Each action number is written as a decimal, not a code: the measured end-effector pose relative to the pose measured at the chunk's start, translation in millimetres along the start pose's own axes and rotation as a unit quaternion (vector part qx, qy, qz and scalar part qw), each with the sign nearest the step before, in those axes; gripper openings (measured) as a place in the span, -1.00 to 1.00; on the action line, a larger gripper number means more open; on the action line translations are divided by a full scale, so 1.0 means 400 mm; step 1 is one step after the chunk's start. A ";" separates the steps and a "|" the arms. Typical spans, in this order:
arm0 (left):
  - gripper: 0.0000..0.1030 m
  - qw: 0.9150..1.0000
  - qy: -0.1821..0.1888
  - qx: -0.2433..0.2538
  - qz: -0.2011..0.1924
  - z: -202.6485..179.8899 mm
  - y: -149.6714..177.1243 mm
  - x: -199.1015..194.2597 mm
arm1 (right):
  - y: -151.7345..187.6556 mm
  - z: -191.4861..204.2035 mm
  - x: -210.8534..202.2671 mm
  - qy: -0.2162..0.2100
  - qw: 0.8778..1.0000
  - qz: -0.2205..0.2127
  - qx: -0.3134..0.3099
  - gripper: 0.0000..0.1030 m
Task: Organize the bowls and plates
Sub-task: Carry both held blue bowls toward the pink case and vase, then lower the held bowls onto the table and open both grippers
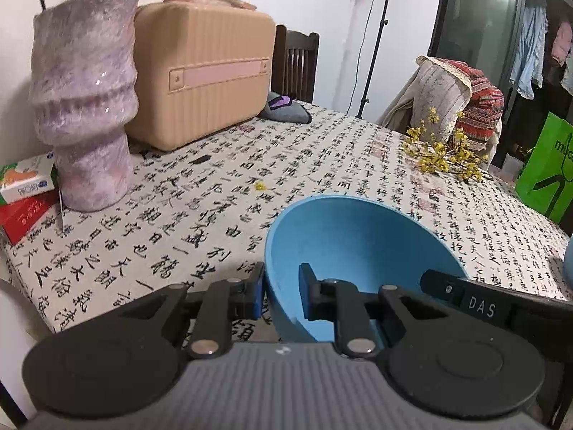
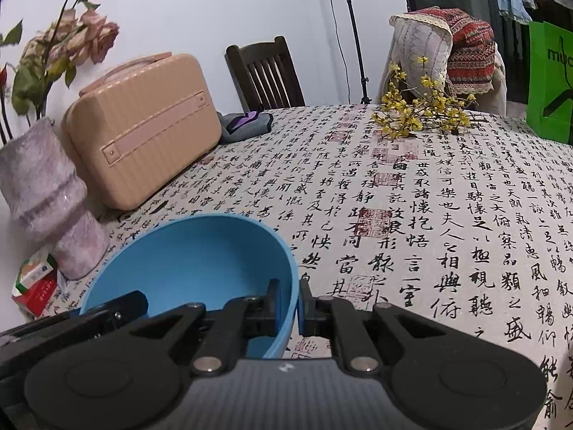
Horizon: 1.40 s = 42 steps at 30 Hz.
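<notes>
On the calligraphy-print surface (image 2: 412, 193), largest first: tan ribbed case (image 1: 200, 79) at the far left, fuzzy lilac vase (image 1: 84, 114) with dried roses just beside it, small cartons at the vase foot, yellow blossom sprig (image 2: 422, 114) far right.

Task item: blue bowl (image 1: 358, 251), empty, tilted, looks lifted clear of the surface (judgement, its base is hidden). Both claws are on it. Left claw (image 1: 281, 292) pinches the bowl's left rim wall, one pad outside and one inside. Right claw (image 2: 289, 308) pinches the right rim the same way. Both narrow, clamped on the wall.

Key relation: the bowl hangs between the two claws, each right at its own rim, neither nearer. Mouth faces up and away.

No plates or other bowls in view, so the stacking target can't be told. Likely step: carrying the bowl to a set-down spot. Uneven release risks tipping.
</notes>
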<state>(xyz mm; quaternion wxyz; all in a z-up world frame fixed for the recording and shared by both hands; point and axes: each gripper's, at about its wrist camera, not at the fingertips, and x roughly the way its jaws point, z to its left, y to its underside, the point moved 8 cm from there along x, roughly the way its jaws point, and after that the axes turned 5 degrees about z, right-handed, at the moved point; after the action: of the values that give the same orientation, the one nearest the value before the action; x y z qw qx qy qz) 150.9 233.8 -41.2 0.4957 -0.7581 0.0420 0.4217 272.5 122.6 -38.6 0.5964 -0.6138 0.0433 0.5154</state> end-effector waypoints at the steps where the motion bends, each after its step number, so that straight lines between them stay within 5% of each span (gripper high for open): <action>1: -0.63 1.000 0.000 -0.002 0.002 0.004 0.003 0.005 | 0.003 0.004 0.004 0.001 1.000 -0.001 -0.002 -0.82; 15: -0.63 1.000 -0.005 0.007 -0.004 0.007 0.032 0.030 | 0.039 0.009 0.032 0.018 0.999 -0.015 -0.023 -0.80; 21: -0.37 1.000 0.015 -0.008 -0.012 0.022 0.032 0.023 | 0.044 0.016 0.026 0.002 0.999 -0.020 -0.026 -0.74; 23: 0.04 0.999 0.020 -0.009 -0.024 0.024 0.028 0.008 | 0.042 0.010 0.013 -0.005 0.999 -0.030 -0.019 -0.59; 26: 0.37 0.998 0.031 -0.006 -0.050 0.023 0.020 -0.023 | 0.040 -0.003 -0.023 -0.018 0.998 -0.054 -0.012 0.05; 31: 0.95 0.993 0.057 0.002 -0.103 0.019 0.013 -0.096 | 0.049 -0.049 -0.099 -0.034 0.994 -0.100 -0.006 0.66; 35: 1.00 0.986 0.062 0.018 -0.152 0.007 0.027 -0.160 | 0.078 -0.094 -0.154 -0.038 0.992 -0.122 -0.011 0.99; 42: 1.00 0.981 0.088 0.001 -0.174 -0.006 0.090 -0.218 | 0.148 -0.163 -0.245 -0.008 0.988 -0.149 -0.036 1.00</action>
<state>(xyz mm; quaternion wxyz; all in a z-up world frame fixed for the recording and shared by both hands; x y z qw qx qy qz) 79.1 182.6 -7.3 0.5570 -0.7873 -0.0464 0.2603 225.2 -0.1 -27.9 0.6446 -0.6304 -0.0715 0.4266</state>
